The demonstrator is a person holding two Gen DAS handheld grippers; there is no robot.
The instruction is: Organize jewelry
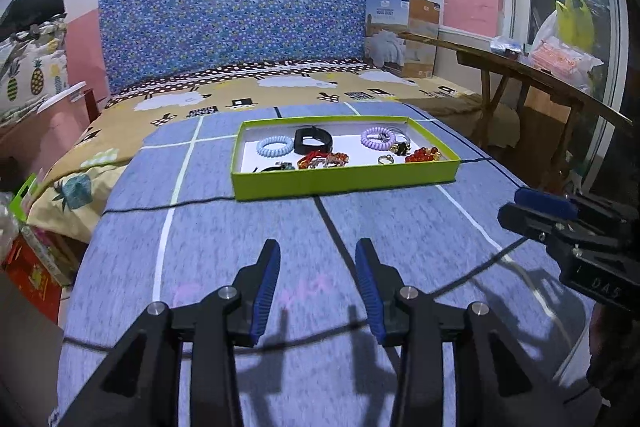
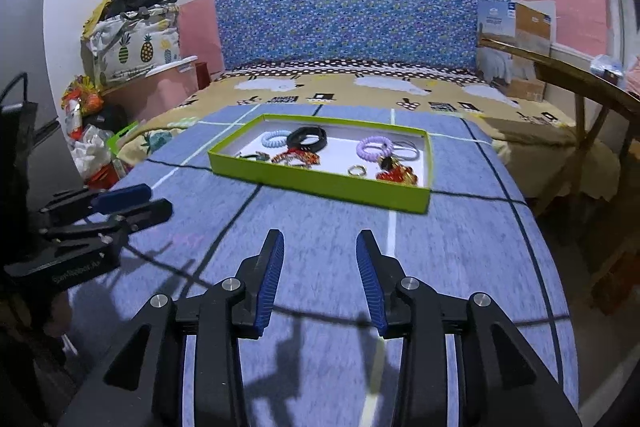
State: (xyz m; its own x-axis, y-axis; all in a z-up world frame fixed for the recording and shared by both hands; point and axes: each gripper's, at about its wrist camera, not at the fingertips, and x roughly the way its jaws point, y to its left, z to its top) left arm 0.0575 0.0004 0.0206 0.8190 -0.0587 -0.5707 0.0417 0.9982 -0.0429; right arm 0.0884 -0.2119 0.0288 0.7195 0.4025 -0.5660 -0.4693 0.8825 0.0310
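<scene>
Bedding fills the scene: a blue-grey sheet (image 1: 248, 227) crossed by white and dark lines lies over a yellow patterned bedspread (image 1: 120, 131), with a blue floral headboard (image 1: 240, 15) against the far wall. On the sheet, far from both claws, sits a shallow rectangular lime-green tray (image 1: 344, 183) with a white floor; all the jewelry is inside it.

From largest to smallest, the tray holds a black band (image 1: 313, 141) near the far middle, a pale blue coiled hair tie (image 1: 273, 147) to its left, a lilac coiled hair tie (image 1: 378, 138) to the right, a tangle of red and gold bracelets (image 1: 322, 160) near the front wall, a cluster of glossy red beads (image 1: 422, 155) at the right end, and a small metal ring (image 1: 385, 159) just left of the beads.

The left claw (image 1: 318, 283) hovers over the sheet with its ribbed blue pads apart and nothing between them. The right claw (image 2: 320, 279) is likewise spread wide and empty.

Only the left wrist view shows the window (image 1: 568, 7) and a yellow bag (image 1: 574, 21) at far right; only the right wrist view shows the whole pineapple-print bundle (image 2: 132, 47) at far left.
</scene>
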